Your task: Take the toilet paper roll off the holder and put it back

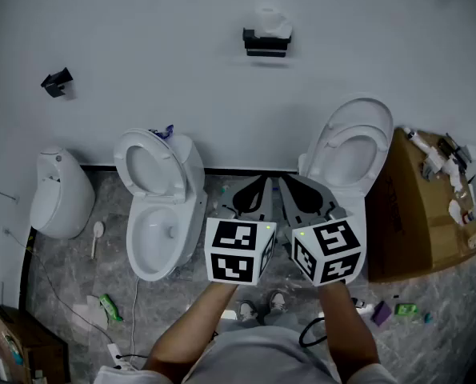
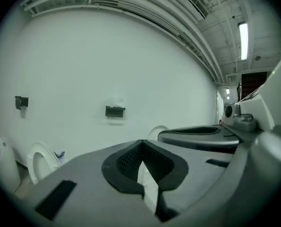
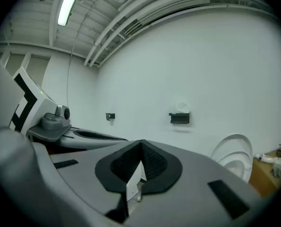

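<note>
The black holder hangs on the white wall with the white toilet paper roll resting on it. Both grippers are held side by side at waist height, well short of the wall and pointing toward it. My left gripper is shut with nothing in it, and so is my right gripper. From the left gripper, the holder and roll appear far off, up and to the left. In the right gripper view the holder and roll lie beyond the right gripper, slightly right.
Two white toilets stand against the wall, one at the left and one at the right, both lids raised. A urinal is at far left, with a small black fixture above it. A cardboard box holding small items sits right.
</note>
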`<state>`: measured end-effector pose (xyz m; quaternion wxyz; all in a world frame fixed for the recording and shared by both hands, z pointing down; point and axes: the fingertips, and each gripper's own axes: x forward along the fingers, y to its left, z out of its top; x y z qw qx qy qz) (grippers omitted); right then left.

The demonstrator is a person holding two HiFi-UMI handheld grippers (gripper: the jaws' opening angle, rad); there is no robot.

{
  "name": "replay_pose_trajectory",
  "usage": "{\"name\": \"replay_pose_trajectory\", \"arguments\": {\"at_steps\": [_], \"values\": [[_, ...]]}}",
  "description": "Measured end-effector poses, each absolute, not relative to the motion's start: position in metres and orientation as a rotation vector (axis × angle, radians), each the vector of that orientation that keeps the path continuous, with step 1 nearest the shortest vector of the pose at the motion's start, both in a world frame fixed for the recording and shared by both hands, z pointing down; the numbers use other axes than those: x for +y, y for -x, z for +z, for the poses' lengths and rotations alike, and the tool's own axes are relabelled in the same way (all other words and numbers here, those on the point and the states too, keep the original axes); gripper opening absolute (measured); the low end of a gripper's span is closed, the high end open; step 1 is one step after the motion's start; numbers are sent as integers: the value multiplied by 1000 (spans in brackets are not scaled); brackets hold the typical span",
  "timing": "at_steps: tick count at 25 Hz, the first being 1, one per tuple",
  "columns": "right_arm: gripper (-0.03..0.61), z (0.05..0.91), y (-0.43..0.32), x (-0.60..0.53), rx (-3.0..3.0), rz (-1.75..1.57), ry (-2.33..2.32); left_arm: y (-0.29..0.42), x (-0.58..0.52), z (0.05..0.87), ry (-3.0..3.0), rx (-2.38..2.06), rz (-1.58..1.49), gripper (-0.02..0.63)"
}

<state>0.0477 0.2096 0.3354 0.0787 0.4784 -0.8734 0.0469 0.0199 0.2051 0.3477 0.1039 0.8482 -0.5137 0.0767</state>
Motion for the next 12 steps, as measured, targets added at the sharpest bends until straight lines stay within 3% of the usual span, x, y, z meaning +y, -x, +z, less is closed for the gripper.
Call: {"name": "replay_pose_trajectory", "arguments": {"at_steps": [12], "values": [[2,336,-38,201,-2587,147,-1492,-8,192,353,-2513,-1465,224,3]]}}
